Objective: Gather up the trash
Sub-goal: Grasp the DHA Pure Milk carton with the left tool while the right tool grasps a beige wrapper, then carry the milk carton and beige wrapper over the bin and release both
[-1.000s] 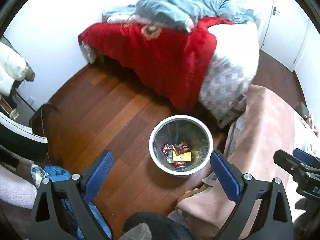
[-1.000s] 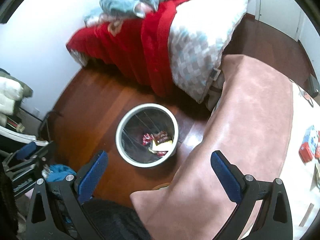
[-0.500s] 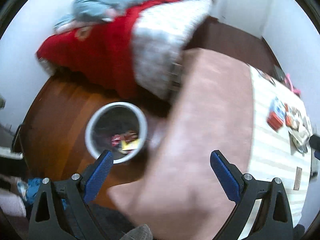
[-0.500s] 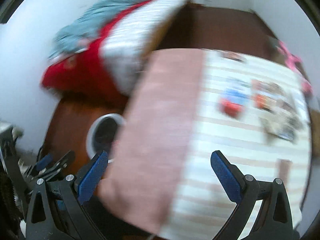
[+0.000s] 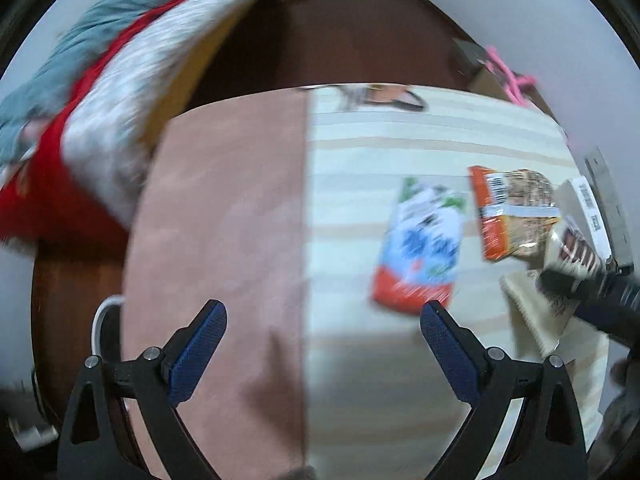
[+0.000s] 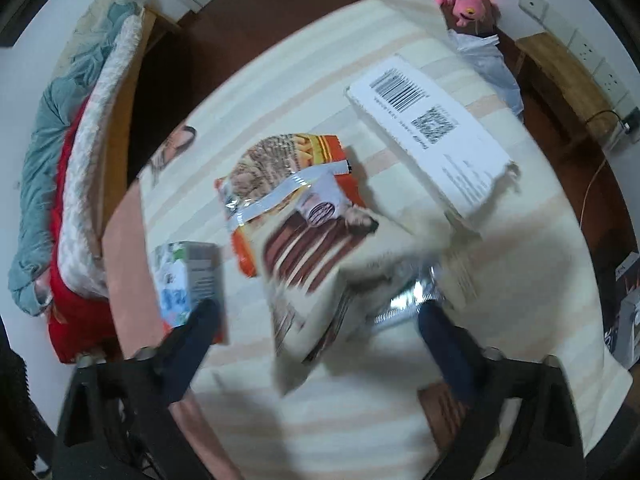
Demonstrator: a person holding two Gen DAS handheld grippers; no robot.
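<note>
Cream-striped cloth is covering the table [image 5: 400, 380], and the trash is lying scattered on it. The left gripper [image 5: 322, 354] is hanging wide open and holding nothing, above the seam with a pink cloth [image 5: 224, 216]; a blue-and-red carton [image 5: 420, 248] is lying just beyond its right finger. The right gripper [image 6: 316, 344] is also spread wide and gripping nothing, hovering over a brown-striped wrapper [image 6: 308, 256] that is overlapping an orange snack bag [image 6: 280, 176]. A white box with a barcode [image 6: 432, 132] is sitting beyond them. The bin's white rim [image 5: 100, 320] is peeking out on the floor, left of the table.
</note>
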